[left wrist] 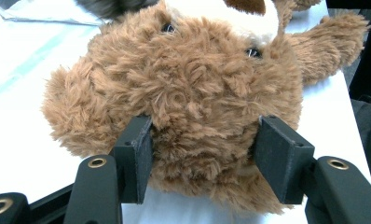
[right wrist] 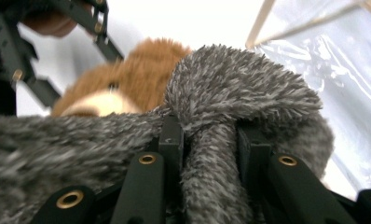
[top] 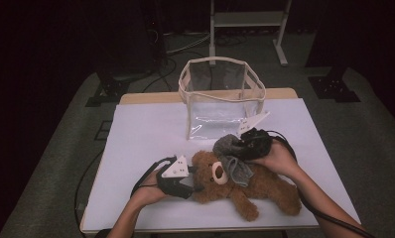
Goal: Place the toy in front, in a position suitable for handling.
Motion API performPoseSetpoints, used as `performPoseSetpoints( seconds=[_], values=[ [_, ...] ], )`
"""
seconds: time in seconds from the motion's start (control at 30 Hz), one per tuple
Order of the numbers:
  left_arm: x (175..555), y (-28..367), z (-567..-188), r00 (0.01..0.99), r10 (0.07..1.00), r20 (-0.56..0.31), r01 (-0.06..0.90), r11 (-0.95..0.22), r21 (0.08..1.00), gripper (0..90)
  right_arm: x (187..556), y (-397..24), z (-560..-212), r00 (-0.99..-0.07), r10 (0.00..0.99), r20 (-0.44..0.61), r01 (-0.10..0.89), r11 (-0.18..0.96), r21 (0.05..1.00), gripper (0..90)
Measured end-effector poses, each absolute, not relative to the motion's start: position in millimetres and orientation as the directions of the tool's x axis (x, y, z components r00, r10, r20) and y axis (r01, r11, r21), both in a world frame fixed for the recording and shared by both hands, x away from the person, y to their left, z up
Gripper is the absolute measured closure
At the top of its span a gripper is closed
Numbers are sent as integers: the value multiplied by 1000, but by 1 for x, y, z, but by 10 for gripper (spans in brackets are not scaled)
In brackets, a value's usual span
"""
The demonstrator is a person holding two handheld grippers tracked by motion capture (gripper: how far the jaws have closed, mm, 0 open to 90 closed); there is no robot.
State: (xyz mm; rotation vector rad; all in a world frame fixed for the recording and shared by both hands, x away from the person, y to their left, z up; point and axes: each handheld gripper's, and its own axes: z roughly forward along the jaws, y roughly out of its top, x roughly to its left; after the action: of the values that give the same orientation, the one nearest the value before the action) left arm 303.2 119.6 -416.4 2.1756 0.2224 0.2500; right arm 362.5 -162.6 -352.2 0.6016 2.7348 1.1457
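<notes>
Lying on its back across the near half of the white table (top: 136, 129): brown teddy bear (top: 245, 191). Clamped on its head from the left, left gripper (left wrist: 202, 154), pads sunk in fur. Just above its face, pinched tight in the right gripper (right wrist: 207, 140): grey fuzzy cloth (right wrist: 239, 88). Beyond, clear bag (top: 220, 99).
</notes>
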Motion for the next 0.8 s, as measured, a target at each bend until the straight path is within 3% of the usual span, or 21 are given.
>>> performPoseSetpoints(
  seconds=[0.27, 0.4, 0.8],
  values=[
    [309, 120, -417, 952, 297, 79, 102, -548, 830, 412, 326, -172, -338, -939, 344, 8, 241, 641, 729, 677],
    [311, 119, -414, 925, 361, 118, 105, -542, 833, 411, 312, -162, -334, -948, 316, -32, 192, 648, 737, 676],
    [313, 127, -416, 920, 380, 100, 132, -539, 832, 390, 347, -145, -331, -922, 386, 30, 272, 591, 759, 676]
  ],
)
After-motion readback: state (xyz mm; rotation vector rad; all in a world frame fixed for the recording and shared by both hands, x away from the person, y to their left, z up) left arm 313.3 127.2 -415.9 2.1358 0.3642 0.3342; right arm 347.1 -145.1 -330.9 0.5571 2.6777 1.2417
